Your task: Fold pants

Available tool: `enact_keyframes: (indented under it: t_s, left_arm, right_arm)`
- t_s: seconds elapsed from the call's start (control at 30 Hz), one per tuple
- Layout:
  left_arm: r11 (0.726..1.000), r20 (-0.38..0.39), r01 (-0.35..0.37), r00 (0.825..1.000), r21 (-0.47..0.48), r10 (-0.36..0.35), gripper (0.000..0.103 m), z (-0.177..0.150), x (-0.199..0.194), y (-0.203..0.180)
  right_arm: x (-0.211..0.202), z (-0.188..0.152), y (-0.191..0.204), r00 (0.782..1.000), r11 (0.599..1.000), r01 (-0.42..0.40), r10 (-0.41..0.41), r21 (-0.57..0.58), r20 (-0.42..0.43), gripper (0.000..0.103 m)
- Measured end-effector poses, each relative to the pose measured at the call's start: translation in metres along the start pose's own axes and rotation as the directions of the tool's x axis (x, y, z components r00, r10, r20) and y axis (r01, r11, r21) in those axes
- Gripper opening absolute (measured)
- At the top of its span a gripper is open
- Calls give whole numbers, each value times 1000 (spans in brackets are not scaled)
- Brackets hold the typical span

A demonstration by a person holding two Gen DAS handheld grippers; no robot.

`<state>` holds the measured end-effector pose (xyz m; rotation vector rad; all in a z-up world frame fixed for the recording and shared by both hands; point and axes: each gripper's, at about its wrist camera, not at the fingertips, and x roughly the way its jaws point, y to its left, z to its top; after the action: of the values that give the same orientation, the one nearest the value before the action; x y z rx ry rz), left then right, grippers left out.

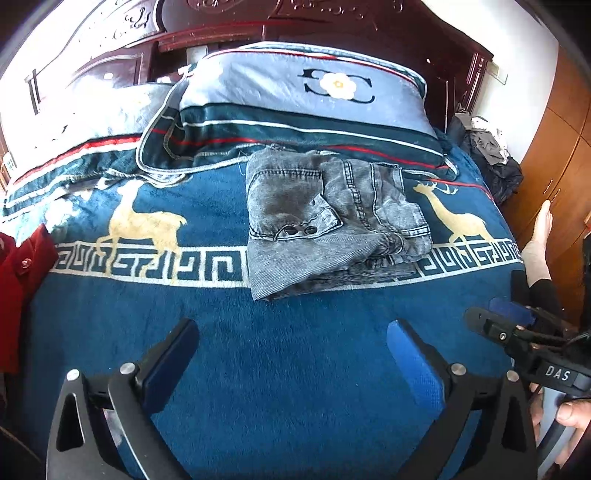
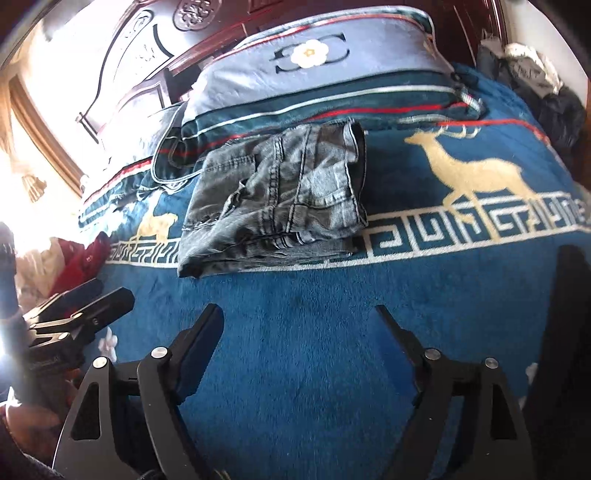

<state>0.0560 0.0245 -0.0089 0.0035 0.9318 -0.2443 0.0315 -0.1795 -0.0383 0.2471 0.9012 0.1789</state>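
showing the bed (image 1: 295, 369), covered by a blue blanket with deer figures and a key-pattern band, with the folded pants as landmark. behind the pants, a striped pillow (image 1: 306, 107) rests against the dark wooden headboard (image 1: 332, 26); far to the pants' left a red garment (image 1: 22, 280) lies at the blanket edge, and to their right, by the headboard corner, sits a pile of dark clothes (image 1: 491, 158). the pants (image 1: 328, 221), grey denim, lie in a compact stack on the blanket, their far edge touching the pillow, waistband buttons facing up; the fold appears essentially complete. nearer the camera than the pants, the left tongs (image 1: 291, 343) and right tongs (image 2: 299, 328) hover over bare blanket, both spread wide and holding nothing, well apart from the denim. risk, as judged: the upper layers sit unevenly, so a further nudge or a one-sided grip could slide them and undo the stack; the plush blanket may also drag the bottom layer.
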Motion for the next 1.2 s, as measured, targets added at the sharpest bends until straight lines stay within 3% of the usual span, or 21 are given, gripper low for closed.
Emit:
enact_keyframes:
  t_s: [0.27, 0.43, 0.67, 0.83, 1.0, 1.2]
  left_arm:
    - [1000, 12, -19, 1000, 5, 19, 103, -7, -18, -4]
    - [996, 47, -89, 995, 20, 88, 103, -12, -31, -8]
    - [993, 81, -116, 990, 38, 112, 103, -14, -44, -14]
    - [997, 106, -76, 992, 14, 74, 103, -16, -54, -13]
    - [992, 131, -115, 986, 47, 108, 103, -17, -62, -21]
    - [992, 144, -107, 985, 60, 97, 103, -17, -68, -26]
  right_arm:
    - [-34, 2, 21, 994, 995, 70, -64, -75, 86, 88]
    - [-44, 1, 26, 993, 994, 77, -69, -77, 97, 88]
    - [-50, -3, 32, 993, 993, 79, -70, -89, 94, 88]
    - [-57, -2, 35, 992, 992, 81, -71, -94, 106, 88]
    - [-63, -2, 37, 991, 992, 84, -73, -93, 111, 88]
    - [-68, -3, 41, 991, 992, 83, -72, -100, 117, 88]
